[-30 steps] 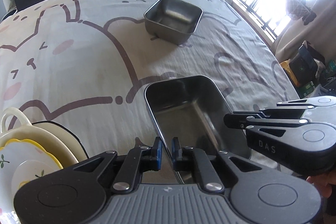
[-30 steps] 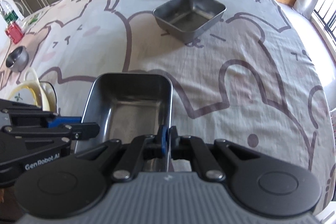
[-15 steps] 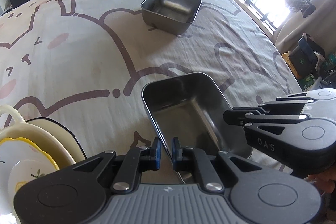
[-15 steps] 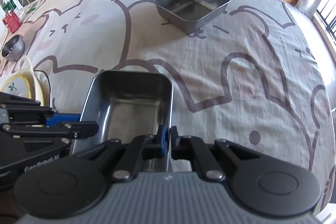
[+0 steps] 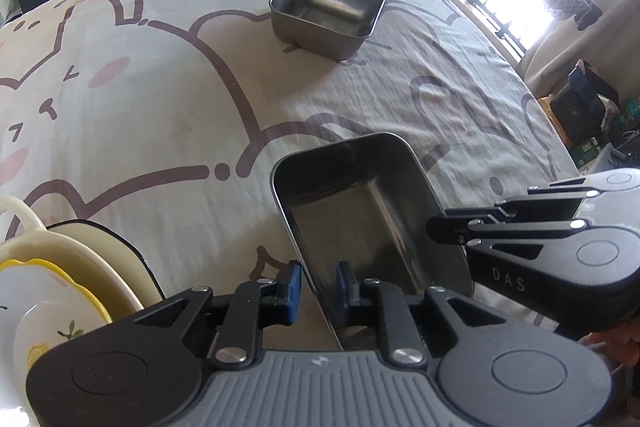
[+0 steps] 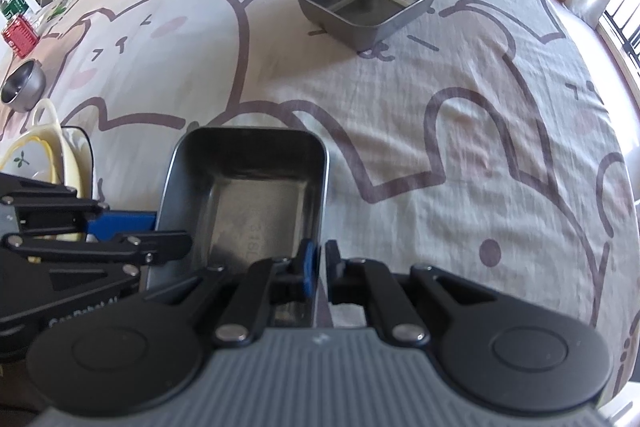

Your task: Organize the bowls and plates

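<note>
You've got the rectangular stainless steel tray [image 5: 360, 223] by both long walls: right gripper [image 6: 316, 265] pinches its wall, left gripper [image 5: 318, 285] sits spread around its wall. Square steel bowl [image 6: 368, 1] waits far ahead, probably for nesting.

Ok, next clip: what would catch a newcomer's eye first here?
Probably the rectangular steel tray near the front, with the right gripper clamped on its right wall and the left gripper open astride its left wall. Next, the square steel bowl sits alone farther back on the cartoon-print tablecloth. Cream ceramic dishes are stacked at the left.
</note>
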Demonstrator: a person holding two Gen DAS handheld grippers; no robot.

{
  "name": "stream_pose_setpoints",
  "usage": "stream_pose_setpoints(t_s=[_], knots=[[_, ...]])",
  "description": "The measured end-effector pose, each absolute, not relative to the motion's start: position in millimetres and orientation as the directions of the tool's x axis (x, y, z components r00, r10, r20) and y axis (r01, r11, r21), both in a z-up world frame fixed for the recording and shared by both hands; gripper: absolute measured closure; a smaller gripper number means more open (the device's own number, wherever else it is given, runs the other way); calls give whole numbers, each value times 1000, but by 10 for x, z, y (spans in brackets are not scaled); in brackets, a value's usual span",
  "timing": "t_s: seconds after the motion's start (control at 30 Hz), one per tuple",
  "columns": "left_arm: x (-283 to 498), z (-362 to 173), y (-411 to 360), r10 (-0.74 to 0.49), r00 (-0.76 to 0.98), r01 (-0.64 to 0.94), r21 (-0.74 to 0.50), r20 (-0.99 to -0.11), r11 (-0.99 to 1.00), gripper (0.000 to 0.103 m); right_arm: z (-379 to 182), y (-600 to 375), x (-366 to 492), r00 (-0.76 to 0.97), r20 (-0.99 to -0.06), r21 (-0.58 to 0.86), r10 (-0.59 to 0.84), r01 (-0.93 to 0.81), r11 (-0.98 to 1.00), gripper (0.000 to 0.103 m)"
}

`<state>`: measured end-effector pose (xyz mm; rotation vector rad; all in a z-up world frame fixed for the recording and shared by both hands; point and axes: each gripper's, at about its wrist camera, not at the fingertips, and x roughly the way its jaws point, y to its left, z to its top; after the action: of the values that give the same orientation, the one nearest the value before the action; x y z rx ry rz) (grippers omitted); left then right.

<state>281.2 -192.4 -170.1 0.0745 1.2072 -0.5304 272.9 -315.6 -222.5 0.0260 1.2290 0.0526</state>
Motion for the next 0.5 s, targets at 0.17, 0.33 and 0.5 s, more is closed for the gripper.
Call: stream_pose_setpoints(t_s=[0.17, 0.33, 0.5], knots=[[2815, -1686, -1906, -355, 250, 424, -228, -901, 877, 81, -2227, -3173, 2720, 329, -942, 55, 62, -30, 998, 95], [2805, -1667, -1885, -358, 256, 424, -228, -898, 876, 71, -2171, -3211, 2672, 345, -935, 74, 78, -27, 997, 94], [2797, -1541, -1856, -376, 299, 436, -225, -877, 872, 53, -2032, -3259, 2603, 381, -917, 120, 119, -23, 993, 80]])
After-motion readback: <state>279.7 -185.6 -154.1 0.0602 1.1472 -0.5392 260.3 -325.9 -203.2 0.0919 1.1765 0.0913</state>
